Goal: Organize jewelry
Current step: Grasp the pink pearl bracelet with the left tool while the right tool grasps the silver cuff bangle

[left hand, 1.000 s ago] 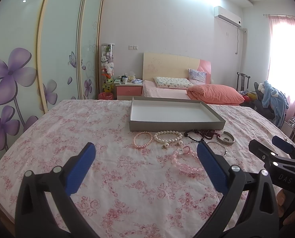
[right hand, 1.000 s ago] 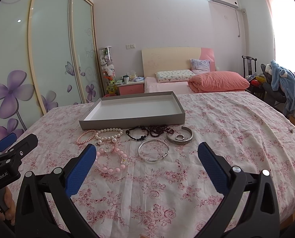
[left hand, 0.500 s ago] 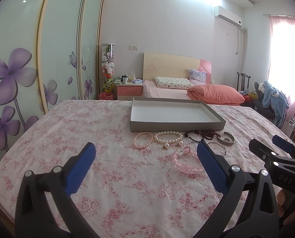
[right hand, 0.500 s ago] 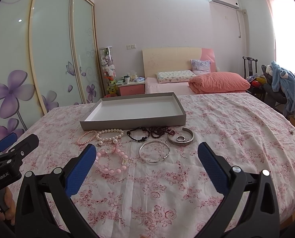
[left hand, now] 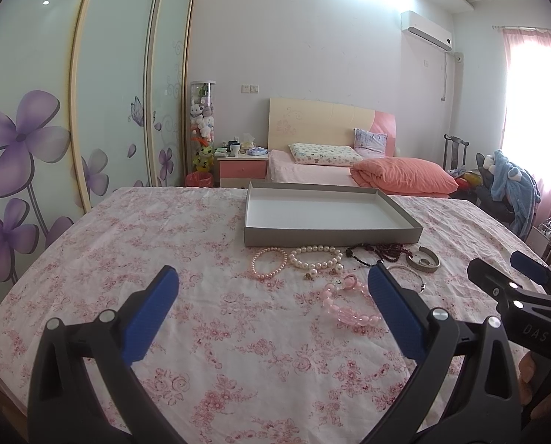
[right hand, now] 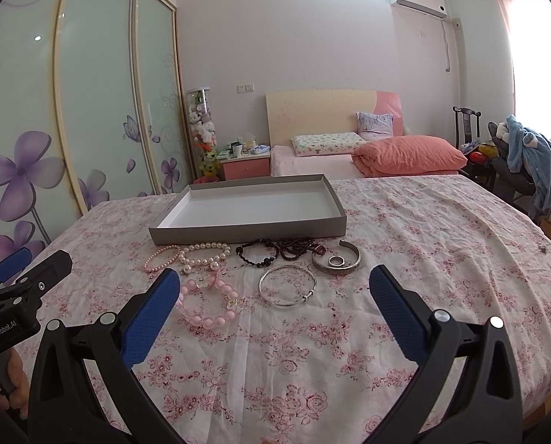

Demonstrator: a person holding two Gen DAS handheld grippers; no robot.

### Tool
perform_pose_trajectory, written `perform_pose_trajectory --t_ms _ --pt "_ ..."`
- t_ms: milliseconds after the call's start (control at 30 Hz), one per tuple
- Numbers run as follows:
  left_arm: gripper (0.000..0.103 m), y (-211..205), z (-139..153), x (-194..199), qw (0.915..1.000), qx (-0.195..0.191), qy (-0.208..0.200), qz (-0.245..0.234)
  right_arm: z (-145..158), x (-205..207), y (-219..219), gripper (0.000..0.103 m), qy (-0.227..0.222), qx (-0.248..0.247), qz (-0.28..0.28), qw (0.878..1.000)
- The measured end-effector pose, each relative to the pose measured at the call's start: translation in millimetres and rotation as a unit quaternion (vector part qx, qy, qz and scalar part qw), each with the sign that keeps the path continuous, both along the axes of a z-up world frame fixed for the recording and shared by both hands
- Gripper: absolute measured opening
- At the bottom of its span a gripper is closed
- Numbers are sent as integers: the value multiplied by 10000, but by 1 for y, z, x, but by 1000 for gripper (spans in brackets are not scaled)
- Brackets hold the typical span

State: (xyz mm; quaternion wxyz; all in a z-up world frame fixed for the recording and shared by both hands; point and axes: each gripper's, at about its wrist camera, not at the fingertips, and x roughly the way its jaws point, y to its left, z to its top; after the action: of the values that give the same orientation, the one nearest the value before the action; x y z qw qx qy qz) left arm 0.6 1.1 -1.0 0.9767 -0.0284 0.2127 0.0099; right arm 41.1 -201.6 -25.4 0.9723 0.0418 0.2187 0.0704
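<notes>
A shallow grey box (right hand: pixel 249 231) with a white inside stands empty on the floral cloth; it also shows in the left wrist view (left hand: pixel 331 236). In front of it lie a pink pearl bracelet (right hand: pixel 156 262), a white pearl bracelet (right hand: pixel 205 253), dark bead bracelets (right hand: pixel 279 251), a silver cuff (right hand: pixel 349 264) with a ring (right hand: pixel 337 260) inside, a thin silver bangle (right hand: pixel 287 285) and a chunky pink bead bracelet (right hand: pixel 209 303). My right gripper (right hand: pixel 273 296) is open and empty, just short of the bangle. My left gripper (left hand: pixel 273 298) is open and empty, left of the chunky pink bracelet (left hand: pixel 349 305).
The table (right hand: pixel 442 244) has a pink floral cloth. Behind it stand a bed (right hand: pixel 386 155) with pillows, a nightstand (right hand: pixel 244 166) and a flowered wardrobe (right hand: pixel 90 111). A chair with clothes (right hand: pixel 527 159) stands at the right. The table edge runs along the left and right.
The right gripper has crept slightly forward toward the jewelry. The left gripper has barely moved. Both stay open.
</notes>
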Motion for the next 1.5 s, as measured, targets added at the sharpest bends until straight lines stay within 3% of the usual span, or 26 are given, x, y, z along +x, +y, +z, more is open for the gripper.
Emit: perform_pose_trajectory --t_ms 433,833,1033,1167,1333,1500 --pt "99 5 -8 9 9998 15 184 -1 -4 10 0 101 179 -6 33 9998" --pt "99 28 -32 60 9899 -402 1355 -61 -31 85 -38 101 1552 283 -89 9874" --pt "99 31 -34 90 9867 -318 1584 -159 -47 130 -48 91 2030 168 -212 9788" --pt "99 29 -39 109 9860 -16 1668 -45 -63 150 -53 85 2336 139 -311 9717" --pt "99 25 -49 127 9825 259 1846 -60 -71 161 -46 85 2432 -21 -317 9695" --pt "99 24 -58 138 9806 273 1936 -117 -70 171 -42 81 2431 -197 -304 9693"
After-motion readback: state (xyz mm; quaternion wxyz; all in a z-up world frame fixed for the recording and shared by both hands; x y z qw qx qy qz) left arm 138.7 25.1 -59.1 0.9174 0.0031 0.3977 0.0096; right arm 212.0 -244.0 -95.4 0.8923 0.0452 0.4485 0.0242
